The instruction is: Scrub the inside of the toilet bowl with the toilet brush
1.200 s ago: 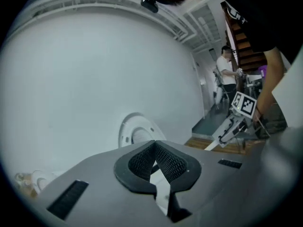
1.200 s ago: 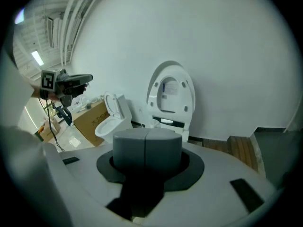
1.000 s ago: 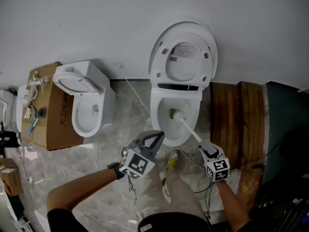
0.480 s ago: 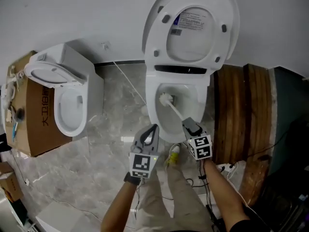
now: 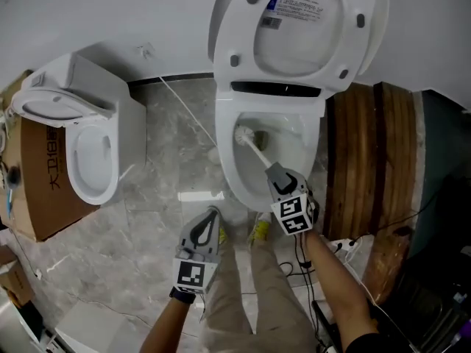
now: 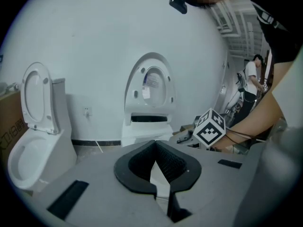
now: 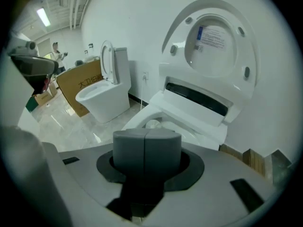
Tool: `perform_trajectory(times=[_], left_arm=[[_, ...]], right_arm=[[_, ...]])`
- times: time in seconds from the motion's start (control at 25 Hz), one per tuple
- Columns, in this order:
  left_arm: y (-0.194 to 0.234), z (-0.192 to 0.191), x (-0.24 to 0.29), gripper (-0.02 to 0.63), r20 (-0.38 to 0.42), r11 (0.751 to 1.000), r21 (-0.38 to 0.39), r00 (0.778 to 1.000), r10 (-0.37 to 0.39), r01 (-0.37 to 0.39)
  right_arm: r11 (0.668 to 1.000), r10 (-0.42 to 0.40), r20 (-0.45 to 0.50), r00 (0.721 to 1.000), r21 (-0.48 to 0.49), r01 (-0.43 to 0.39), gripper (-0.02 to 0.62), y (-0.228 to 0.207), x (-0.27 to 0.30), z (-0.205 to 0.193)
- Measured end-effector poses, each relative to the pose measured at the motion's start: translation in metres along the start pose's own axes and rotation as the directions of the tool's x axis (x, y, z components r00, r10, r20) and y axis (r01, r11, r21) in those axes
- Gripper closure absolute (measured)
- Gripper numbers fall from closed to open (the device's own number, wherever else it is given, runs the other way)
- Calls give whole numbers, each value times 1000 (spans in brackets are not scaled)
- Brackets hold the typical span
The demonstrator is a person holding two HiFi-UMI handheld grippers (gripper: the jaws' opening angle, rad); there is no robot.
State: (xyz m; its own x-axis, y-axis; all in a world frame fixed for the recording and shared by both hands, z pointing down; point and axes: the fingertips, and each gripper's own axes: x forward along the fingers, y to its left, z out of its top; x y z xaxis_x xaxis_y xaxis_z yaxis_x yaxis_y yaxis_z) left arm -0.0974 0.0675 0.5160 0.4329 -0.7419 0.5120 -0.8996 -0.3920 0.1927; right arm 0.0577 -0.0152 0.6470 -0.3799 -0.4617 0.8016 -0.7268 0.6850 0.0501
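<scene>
Resting inside the white toilet bowl [image 5: 298,160], the toilet brush [image 5: 246,137] has its bristle head near the bowl's left wall. The right gripper [image 5: 272,170] clamps the slanted white handle above the front rim. Since half a second ago, the left gripper [image 5: 210,213], jaws closed on nothing, has drawn back from that rim over the glossy marbled floor [image 5: 154,190]. Flanking: second toilet [image 5: 81,153], cardboard box [image 5: 33,197], wooden planks [image 5: 360,160]. The oval lid [image 5: 302,28] stands raised.

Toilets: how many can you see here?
2. One toilet stands beside the cardboard box; the other toilet, lid raised, has the toilet brush in it. More may lie out of view.
</scene>
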Motion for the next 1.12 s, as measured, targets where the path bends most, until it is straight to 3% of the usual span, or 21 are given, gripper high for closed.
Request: perform_trajectory(times=[0.24, 0.4, 0.64, 0.84, 1.12], left_arm=[[-23, 46, 21, 588, 52, 1000, -11, 999, -3, 4], [-41, 68, 27, 588, 103, 999, -20, 994, -43, 45], [-32, 43, 43, 588, 65, 998, -45, 997, -29, 32], [-30, 32, 46, 588, 32, 998, -46, 999, -31, 32], [-31, 26, 37, 588, 4, 997, -79, 1000, -17, 18]], right_arm=[[997, -4, -62, 998, -76, -1, 443, 1, 29, 22], [993, -12, -132, 991, -117, -3, 440, 0, 43, 20], [989, -50, -140, 989, -143, 30, 440, -9, 53, 17], [974, -89, -163, 982, -221, 52, 440, -16, 59, 21], [958, -130, -234, 963, -281, 61, 445, -33, 64, 48]])
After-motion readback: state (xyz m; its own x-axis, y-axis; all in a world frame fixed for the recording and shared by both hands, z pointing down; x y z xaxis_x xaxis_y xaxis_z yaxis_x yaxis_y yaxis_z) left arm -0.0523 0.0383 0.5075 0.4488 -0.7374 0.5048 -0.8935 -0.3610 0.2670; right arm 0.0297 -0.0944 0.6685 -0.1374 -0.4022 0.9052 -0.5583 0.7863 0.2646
